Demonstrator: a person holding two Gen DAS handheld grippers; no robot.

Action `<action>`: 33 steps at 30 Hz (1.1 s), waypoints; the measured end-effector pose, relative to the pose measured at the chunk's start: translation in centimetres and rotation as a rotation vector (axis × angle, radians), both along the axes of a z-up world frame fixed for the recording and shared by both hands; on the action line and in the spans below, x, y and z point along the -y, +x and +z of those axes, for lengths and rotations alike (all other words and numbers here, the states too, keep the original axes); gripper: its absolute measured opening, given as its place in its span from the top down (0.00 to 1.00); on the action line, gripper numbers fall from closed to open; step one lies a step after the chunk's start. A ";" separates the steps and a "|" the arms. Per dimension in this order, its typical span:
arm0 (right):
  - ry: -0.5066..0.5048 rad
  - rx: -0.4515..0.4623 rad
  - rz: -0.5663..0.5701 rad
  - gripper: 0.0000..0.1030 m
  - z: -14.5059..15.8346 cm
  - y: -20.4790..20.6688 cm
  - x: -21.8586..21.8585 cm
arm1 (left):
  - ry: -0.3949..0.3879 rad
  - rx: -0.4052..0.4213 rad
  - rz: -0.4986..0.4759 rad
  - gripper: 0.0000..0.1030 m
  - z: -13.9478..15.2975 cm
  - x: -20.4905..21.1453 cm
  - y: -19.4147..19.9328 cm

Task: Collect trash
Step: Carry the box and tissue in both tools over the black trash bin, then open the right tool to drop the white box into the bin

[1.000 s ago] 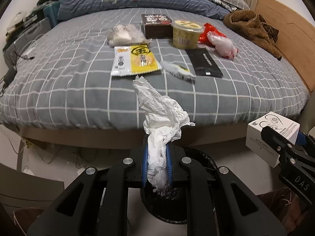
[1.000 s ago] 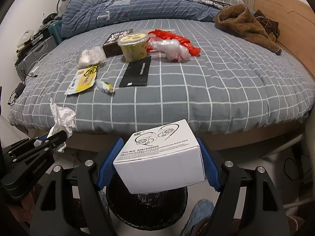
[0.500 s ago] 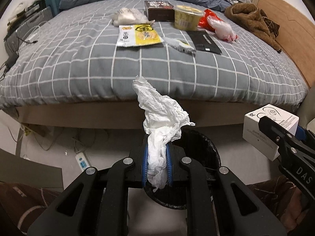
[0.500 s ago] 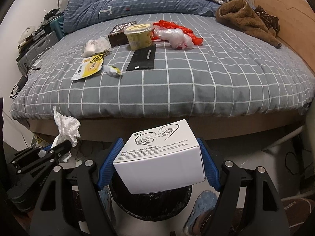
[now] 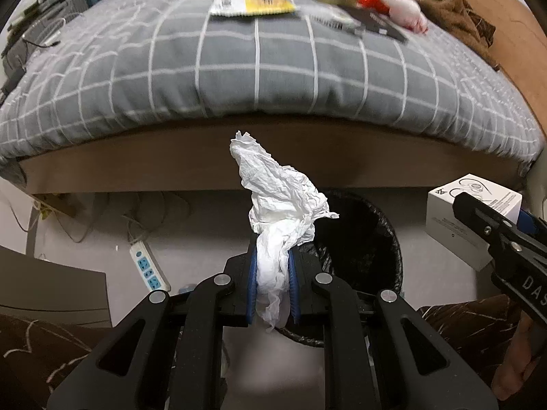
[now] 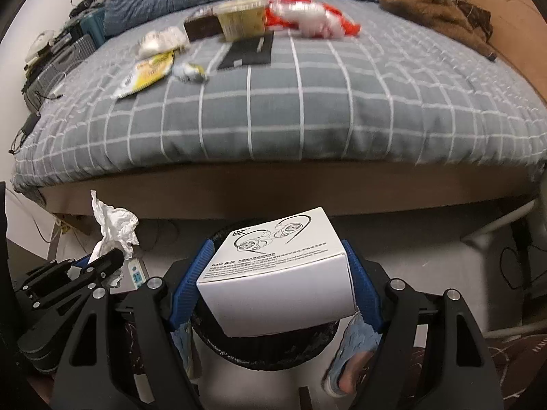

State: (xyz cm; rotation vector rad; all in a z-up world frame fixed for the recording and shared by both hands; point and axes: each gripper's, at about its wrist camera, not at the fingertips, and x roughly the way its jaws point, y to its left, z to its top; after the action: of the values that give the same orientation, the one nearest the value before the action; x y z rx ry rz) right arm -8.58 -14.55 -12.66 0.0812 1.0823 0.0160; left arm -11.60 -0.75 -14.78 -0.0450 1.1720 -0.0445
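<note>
My left gripper [image 5: 272,256] is shut on a crumpled white tissue [image 5: 280,201] that sticks up out of its blue pads. A black bin with a black liner [image 5: 362,239] stands on the floor just right of and beyond it. My right gripper [image 6: 277,249] is shut on a white earphone box [image 6: 277,273], held directly over the same bin [image 6: 259,352]. In the left wrist view, the box [image 5: 461,215] and right gripper show at the right edge. The tissue [image 6: 112,225] and left gripper [image 6: 102,259] sit low left in the right wrist view.
A bed with a grey checked cover [image 5: 256,78] fills the upper view, with its wooden frame [image 5: 171,167] just beyond the bin. Several wrappers, a yellow packet [image 6: 147,71], a cup [image 6: 239,20] and a brown garment [image 6: 434,3] lie on it. A power strip [image 5: 147,266] lies on the floor left.
Both grippers have sunk toward the floor and tipped further down. The bed has slid up in both views and the bin now shows larger beneath them. Grips unchanged.
</note>
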 end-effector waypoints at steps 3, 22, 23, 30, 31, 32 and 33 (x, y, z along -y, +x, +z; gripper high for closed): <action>-0.003 -0.016 0.012 0.30 -1.0 0.8 -0.4 | 0.004 -0.022 -0.003 0.86 -1.2 -0.1 0.7; 0.011 -0.139 0.058 0.30 -7.7 4.1 -3.1 | 0.023 -0.091 0.031 0.86 -5.3 -2.9 3.9; 0.010 -0.141 0.064 0.30 -7.8 4.2 -3.3 | 0.024 -0.091 0.034 0.86 -5.4 -3.1 3.9; -0.007 -0.132 0.078 0.17 -8.3 4.3 -3.8 | 0.030 -0.101 0.041 0.86 -6.0 -3.5 3.9; -0.010 -0.129 0.076 0.15 -8.3 4.3 -3.7 | 0.029 -0.102 0.040 0.86 -6.0 -3.3 3.9; -0.016 -0.125 0.073 0.13 -8.1 4.2 -3.4 | 0.027 -0.103 0.038 0.86 -6.0 -3.0 3.9; -0.023 -0.121 0.070 0.12 -7.9 4.1 -3.2 | 0.024 -0.101 0.031 0.86 -5.9 -2.6 4.0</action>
State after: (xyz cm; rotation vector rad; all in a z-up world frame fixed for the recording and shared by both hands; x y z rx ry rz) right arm -4.47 -11.35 -20.61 0.0238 1.2061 0.0622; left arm -7.65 1.88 -20.66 -0.0447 1.2726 -0.0014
